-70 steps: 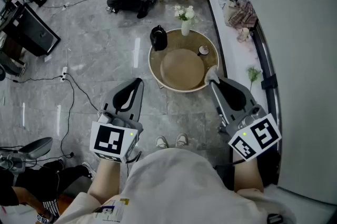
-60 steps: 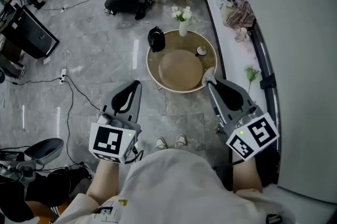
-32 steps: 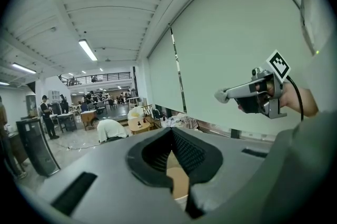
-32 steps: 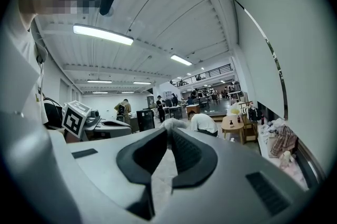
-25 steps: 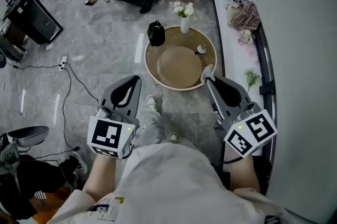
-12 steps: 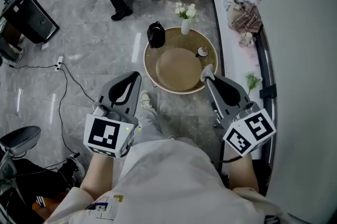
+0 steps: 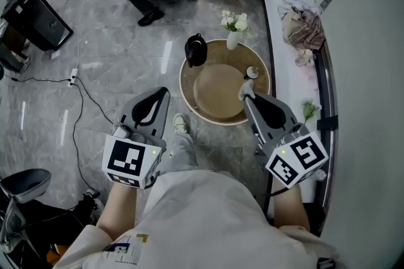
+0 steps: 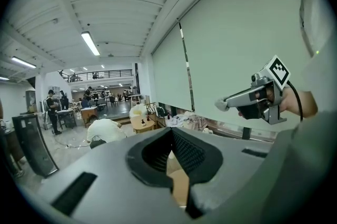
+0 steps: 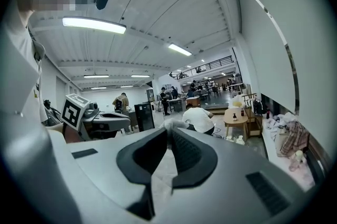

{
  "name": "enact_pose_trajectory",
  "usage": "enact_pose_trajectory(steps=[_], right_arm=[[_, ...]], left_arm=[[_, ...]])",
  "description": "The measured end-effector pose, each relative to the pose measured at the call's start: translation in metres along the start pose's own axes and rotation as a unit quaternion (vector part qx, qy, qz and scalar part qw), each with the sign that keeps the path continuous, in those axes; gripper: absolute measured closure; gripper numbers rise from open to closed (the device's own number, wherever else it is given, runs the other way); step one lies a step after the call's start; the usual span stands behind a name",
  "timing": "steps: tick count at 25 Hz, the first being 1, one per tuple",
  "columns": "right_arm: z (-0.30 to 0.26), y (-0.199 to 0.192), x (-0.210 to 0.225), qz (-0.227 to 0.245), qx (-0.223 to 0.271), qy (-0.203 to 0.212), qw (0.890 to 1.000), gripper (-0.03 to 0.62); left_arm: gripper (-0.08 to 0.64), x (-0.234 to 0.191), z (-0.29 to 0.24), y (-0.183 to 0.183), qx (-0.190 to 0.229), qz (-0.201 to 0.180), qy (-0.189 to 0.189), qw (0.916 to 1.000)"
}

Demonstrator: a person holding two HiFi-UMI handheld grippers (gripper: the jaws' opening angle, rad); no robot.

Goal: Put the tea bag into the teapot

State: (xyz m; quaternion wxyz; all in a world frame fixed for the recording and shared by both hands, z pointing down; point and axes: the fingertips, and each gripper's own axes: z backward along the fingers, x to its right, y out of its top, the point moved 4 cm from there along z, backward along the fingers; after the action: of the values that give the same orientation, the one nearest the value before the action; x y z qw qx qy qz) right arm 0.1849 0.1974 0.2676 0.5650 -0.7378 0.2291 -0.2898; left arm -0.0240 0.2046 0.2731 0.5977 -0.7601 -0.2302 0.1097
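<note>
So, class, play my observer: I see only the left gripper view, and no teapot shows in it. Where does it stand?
Observer: In the head view the black teapot stands at the far left edge of the round table.
Operator: Is the tea bag on that table?
Observer: Seemingly not: the right gripper view shows the right gripper shut on a small white thing, probably the tea bag.
Operator: What is beside the teapot?
Observer: A white vase of flowers, to its right.
</note>
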Motion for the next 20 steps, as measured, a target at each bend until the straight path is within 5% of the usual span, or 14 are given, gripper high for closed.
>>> enact_pose_trajectory(steps=[20], right_arm=[[-0.208, 0.072, 0.057, 0.009, -0.025, -0.037, 0.999, 0.565]], left_arm=[[0.552, -0.180, -0.139, 0.034, -0.002, -0.002, -0.054, 0.9985]])
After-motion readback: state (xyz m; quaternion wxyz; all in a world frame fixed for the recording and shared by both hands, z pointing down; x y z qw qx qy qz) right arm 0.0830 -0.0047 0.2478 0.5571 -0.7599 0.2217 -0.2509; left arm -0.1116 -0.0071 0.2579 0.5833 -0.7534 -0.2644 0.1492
